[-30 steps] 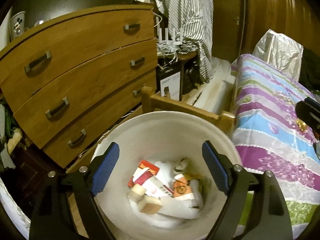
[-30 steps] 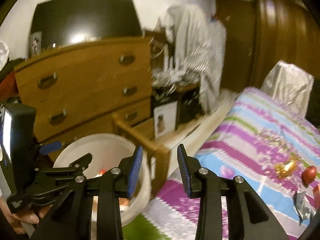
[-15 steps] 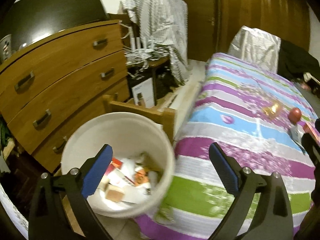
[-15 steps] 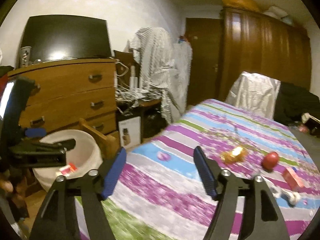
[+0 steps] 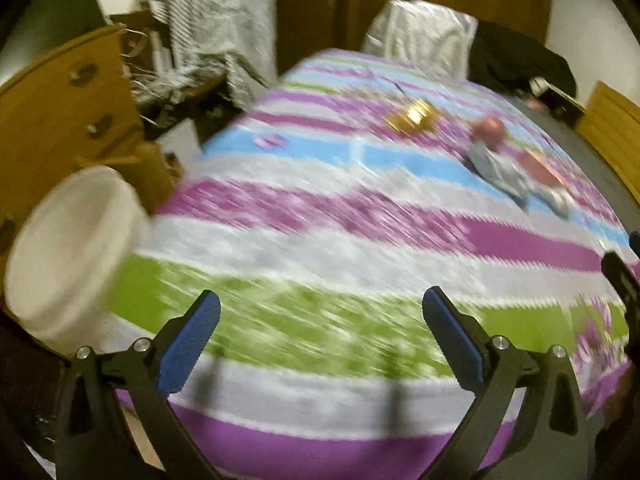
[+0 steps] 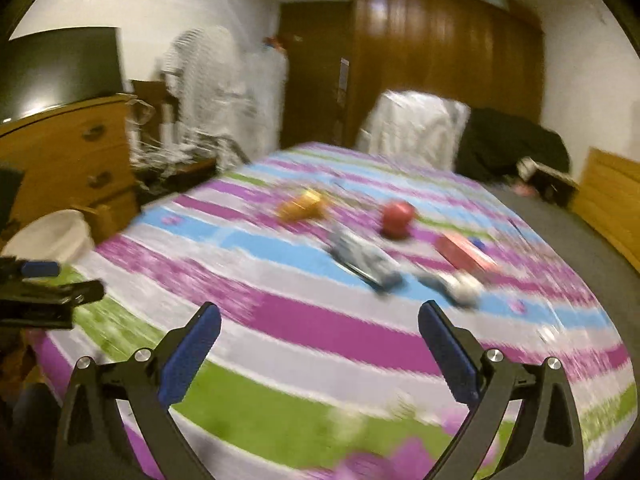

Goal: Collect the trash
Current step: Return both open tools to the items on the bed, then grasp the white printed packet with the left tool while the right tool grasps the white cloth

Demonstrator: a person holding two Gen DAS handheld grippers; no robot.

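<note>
Several trash pieces lie blurred on the striped bedspread (image 6: 320, 336): gold wrapper (image 6: 302, 208), red ball (image 6: 397, 218), red box (image 6: 460, 254). White bin (image 5: 68, 248) stands beside. Both grippers (image 5: 320, 316) (image 6: 319, 320), just opening, gape wide, empty.

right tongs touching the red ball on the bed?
Apart. Right wrist view: right tongs open and empty, striped bedspread between them and red ball.

The right tongs (image 6: 320, 336) have just been opening and stand wide with nothing between them, above the striped bed (image 6: 320, 336). Blurred on the cover beyond lie a gold wrapper (image 6: 302, 206), a red ball (image 6: 397, 217), a grey packet (image 6: 364, 260) and a red box (image 6: 464, 254). A white bucket (image 6: 48, 236) stands at the left, beside the left tongs (image 6: 44, 280).
</note>
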